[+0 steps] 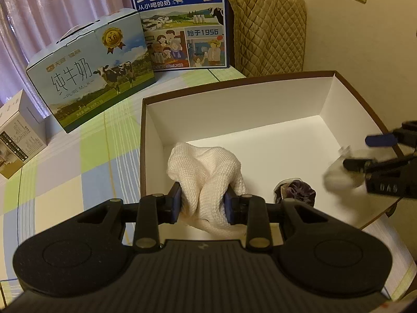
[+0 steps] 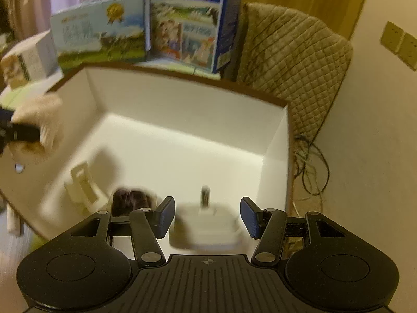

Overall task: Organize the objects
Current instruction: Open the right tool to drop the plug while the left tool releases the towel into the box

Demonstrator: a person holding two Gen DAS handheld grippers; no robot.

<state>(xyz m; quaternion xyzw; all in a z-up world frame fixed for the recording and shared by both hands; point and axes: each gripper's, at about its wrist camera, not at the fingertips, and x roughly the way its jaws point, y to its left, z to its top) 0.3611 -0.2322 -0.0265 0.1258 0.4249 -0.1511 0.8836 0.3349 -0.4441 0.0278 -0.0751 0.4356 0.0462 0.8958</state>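
Holding now: my left hand-held gripper is squeezed on the white cloth. The cloth bunches up between the blue pads.
Where the cloth is: over the near left corner of the big white box, just past the left wall. I think it hangs a little above the box floor, but I cannot be sure.
My other side: my right hand-held gripper is spread wide. A small white plug block sits between its fingers. It is blurry, and I see gaps on both sides, so I think nothing is pinched.
Already in the box: a dark purple crumpled thing and a white plastic clip piece. Both lie near the front wall.
What matters next: the cloth is right under my left side, with bare box floor ahead of it and to its right. The purple thing lies to the right of the cloth, a bit apart.
Which hand is nearer: the left one, since it has the cloth.
My guess for the move: lower the cloth and let go over the bare floor.
Watch out: the cloth is floppy and could drape over the left wall.
Around the box: milk cartons stand behind it on the checked surface.
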